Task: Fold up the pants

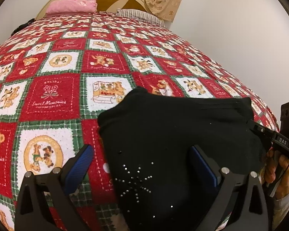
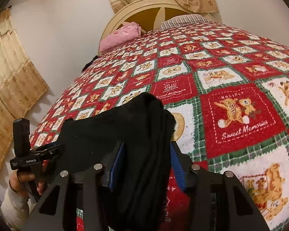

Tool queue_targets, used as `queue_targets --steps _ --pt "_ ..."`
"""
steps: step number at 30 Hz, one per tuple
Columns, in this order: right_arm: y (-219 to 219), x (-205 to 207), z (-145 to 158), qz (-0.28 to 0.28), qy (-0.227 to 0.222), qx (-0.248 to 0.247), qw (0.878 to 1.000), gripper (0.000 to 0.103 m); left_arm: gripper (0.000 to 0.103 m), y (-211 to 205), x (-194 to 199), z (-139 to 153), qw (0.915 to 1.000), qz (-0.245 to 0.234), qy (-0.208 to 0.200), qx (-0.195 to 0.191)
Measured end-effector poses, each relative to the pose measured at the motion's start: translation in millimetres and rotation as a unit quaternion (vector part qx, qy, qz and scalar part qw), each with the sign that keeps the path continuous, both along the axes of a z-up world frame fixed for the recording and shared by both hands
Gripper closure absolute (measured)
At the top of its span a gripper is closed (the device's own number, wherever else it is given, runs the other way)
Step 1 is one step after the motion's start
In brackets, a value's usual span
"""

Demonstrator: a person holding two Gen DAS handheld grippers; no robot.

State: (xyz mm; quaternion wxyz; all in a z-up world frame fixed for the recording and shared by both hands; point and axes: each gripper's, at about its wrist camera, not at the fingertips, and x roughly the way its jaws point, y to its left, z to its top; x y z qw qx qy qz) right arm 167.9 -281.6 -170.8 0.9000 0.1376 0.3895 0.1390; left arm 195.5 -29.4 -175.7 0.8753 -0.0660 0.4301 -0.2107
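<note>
Both hand-held grippers sit at the near end of the black pants (image 1: 173, 134), left hand-held gripper (image 1: 140, 165) spread wide over them, right hand-held gripper (image 2: 146, 163) clamped on a bunched edge, legs running ahead across the bed (image 1: 67, 67).

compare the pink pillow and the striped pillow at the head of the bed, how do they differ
The pink pillow is plain pink with a faint printed pattern; the striped pillow has fine grey and white stripes. Seen from the foot of the bed, the pink one lies toward the left of the headboard and the striped one toward the right. The pink one looks bunched, the striped one flatter. Both rest at the top of the red quilt.
</note>
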Motion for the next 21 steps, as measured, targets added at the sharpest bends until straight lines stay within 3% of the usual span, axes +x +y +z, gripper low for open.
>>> queue_targets --steps 5,7,11,15,17,19,21 --pt "0.5 0.7 -2.2 -0.002 0.0 0.001 1.0 0.054 0.006 -0.8 0.7 0.4 0.9999 -0.011 0.002 -0.006" --pt "0.2 -0.7 -0.8 -0.001 -0.004 0.004 1.0 0.055 0.018 -0.7 -1.9 1.7 0.9997 -0.021 -0.002 -0.013" --pt "0.4 -1.4 -1.0 -0.005 -0.005 0.008 1.0 0.055 0.027 -4.7 -4.6 2.8 0.9994 -0.032 -0.007 -0.011" --pt "3.9 -5.1 3.1 -0.006 -0.014 0.012 1.0 0.062 0.061 -3.9 -7.9 5.9 0.9981 -0.05 -0.016 -0.031" --pt "7.5 -9.2 8.2 0.0 -0.022 0.022 1.0 0.072 0.069 -2.4 -9.0 7.3 0.9982 -0.048 -0.018 -0.033" --pt "9.9 -11.0 11.7 0.0 -0.026 0.02 0.999 0.073 0.082 2.2 -8.5 8.3 0.9982 -0.041 -0.017 -0.04" --pt "10.3 -11.4 15.5 0.001 -0.027 0.027 0.999 0.074 0.085 8.8 -8.5 9.5 0.9976 -0.036 -0.015 -0.057"
